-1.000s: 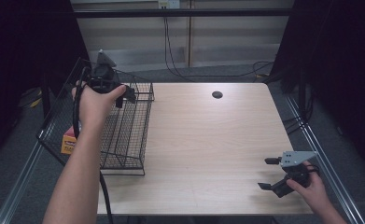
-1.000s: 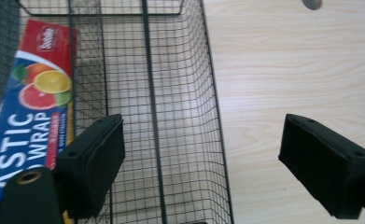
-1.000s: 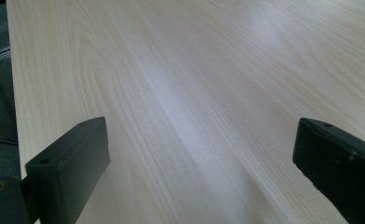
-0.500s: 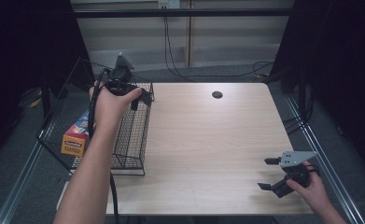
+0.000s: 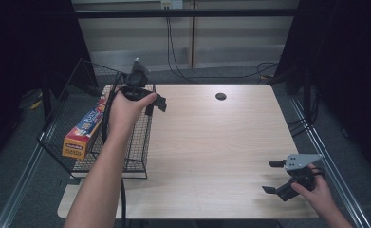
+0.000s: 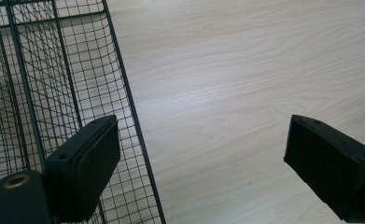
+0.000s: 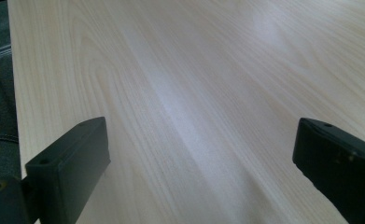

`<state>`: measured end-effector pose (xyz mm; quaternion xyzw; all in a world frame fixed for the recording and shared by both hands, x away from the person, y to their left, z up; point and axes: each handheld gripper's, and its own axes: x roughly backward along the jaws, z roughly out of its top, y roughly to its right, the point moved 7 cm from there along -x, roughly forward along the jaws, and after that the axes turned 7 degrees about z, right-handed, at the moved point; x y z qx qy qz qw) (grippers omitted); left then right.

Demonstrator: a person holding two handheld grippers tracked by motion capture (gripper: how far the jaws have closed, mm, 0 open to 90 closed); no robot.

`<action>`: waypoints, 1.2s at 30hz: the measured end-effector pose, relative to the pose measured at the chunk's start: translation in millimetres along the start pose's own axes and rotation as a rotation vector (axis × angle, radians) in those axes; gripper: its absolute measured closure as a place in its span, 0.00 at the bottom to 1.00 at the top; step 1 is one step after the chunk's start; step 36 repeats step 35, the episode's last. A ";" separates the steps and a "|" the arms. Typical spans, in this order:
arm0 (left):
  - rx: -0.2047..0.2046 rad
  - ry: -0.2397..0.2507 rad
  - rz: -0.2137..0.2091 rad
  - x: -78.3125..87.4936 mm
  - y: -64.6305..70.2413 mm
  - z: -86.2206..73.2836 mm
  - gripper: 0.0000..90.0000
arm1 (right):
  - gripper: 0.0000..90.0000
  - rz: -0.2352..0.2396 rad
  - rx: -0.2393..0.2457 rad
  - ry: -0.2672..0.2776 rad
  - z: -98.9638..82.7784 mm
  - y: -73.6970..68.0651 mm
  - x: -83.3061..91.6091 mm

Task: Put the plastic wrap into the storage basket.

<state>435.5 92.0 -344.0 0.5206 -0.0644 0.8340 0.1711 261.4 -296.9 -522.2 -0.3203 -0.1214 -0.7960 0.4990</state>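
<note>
In wire basket, orange-blue box

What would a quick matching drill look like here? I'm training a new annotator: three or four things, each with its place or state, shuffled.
Things:
1. box
2. left gripper
3. right gripper
4. round hole

Places:
A. far part of the table
B. open, near right corner
C. inside the wire basket
D. open, above the basket's right rim

Pairs: 1-C, 2-D, 3-B, 4-A
</note>
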 end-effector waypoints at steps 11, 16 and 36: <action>-0.048 0.010 -0.060 -14.9 31.2 -4.1 0.11 | 0.04 0.000 0.004 -0.003 -0.2 -0.1 0.0; -0.072 0.007 -0.085 -23.2 46.9 -7.7 0.11 | 0.04 -0.003 0.004 -0.004 0.1 -0.2 0.6; -0.119 -0.020 -0.165 -56.5 73.8 -26.7 0.10 | 0.04 -0.002 0.008 -0.010 -0.6 -0.7 0.1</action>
